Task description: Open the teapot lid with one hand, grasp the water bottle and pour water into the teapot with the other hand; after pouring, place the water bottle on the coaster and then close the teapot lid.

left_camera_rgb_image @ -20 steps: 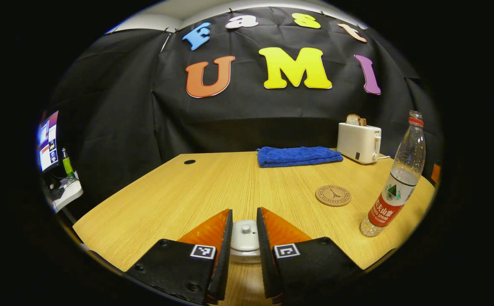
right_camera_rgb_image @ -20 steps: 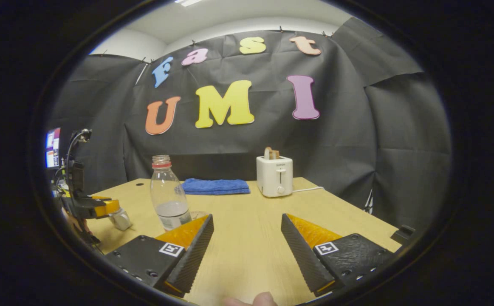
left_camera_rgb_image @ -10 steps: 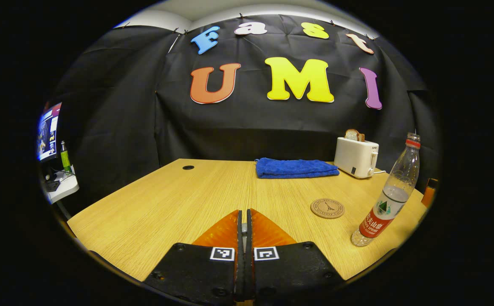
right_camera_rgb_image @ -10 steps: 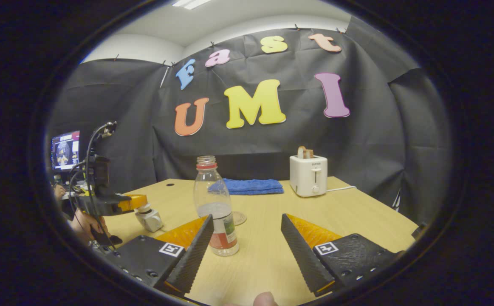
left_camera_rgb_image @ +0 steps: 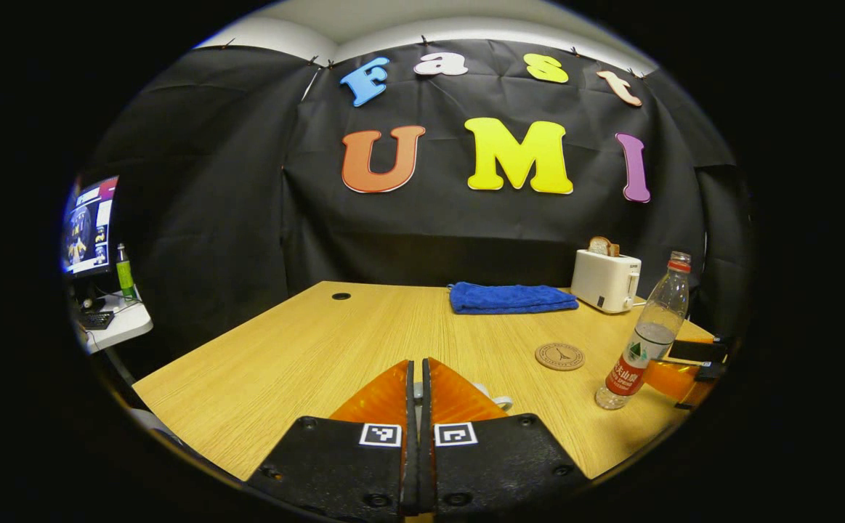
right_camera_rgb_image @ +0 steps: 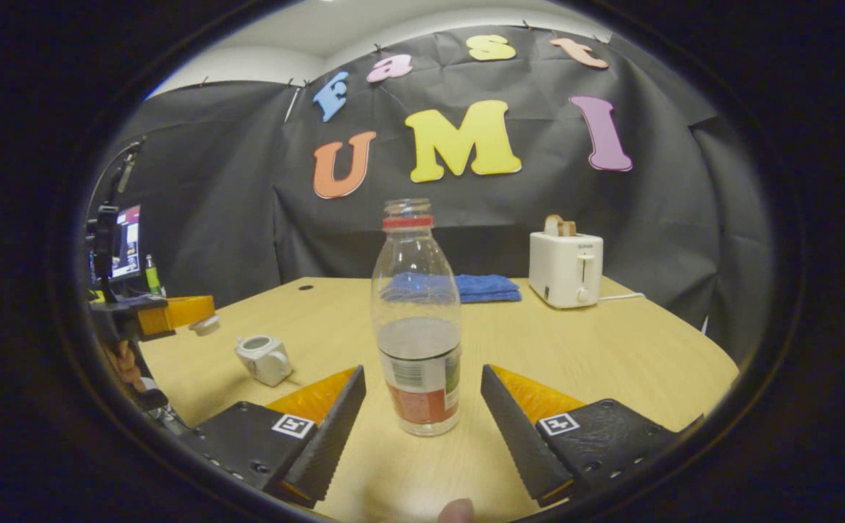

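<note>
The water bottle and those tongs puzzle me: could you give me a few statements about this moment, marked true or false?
1. The water bottle stands upright between the open fingers of the right tongs. True.
2. The bottle rests on the coaster. False: it stands on the table beside the coaster.
3. The teapot has no lid on. True: the left tongs hold the lid above the table.
4. The bottle is capped. False: its mouth is open.
5. Bread sticks out of the toaster. True.
</note>
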The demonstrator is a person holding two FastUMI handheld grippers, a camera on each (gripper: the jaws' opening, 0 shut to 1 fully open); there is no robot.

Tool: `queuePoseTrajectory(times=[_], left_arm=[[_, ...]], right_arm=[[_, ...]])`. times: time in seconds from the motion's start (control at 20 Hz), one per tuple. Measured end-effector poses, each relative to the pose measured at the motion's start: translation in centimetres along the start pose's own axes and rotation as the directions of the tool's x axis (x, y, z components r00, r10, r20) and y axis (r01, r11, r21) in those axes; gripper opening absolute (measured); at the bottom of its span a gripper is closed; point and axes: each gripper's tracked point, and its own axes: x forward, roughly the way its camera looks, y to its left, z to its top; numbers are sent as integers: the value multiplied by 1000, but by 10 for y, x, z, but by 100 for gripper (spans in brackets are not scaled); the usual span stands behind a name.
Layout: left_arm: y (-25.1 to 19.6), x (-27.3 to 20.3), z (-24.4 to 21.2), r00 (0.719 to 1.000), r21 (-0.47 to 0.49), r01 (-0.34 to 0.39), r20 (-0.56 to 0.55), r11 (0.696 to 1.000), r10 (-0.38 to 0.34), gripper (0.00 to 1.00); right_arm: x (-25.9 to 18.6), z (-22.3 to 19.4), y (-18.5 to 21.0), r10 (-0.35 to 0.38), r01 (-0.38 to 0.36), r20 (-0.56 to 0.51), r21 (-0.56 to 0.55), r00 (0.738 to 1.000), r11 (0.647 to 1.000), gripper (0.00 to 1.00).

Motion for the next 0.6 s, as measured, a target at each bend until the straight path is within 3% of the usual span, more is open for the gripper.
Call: queuePoseTrajectory(times=[0.25,0.35,0.4,0.5,0.6], left_arm=[[16,-9,-6,1000,-14,-10,-7,1000,10,3],[21,-11,-9,1000,-23,-13,-11,1000,13,3],[24,-11,-10,1000,-27,-15,-12,1000,14,3],[27,-12,-11,1000,-33,-13,-11,999,12,3],[30,-13,-9,1000,-40,-7,-1,999,7,3]], right_arm=[[24,2,-2,-57,57,-4,23,998,998,94],[26,10,-1,-71,70,18,25,997,997,86],[26,12,-2,-77,77,22,18,997,997,76],[28,13,5,-63,63,21,3,998,998,74],[33,24,15,-31,33,20,-82,999,996,72]])
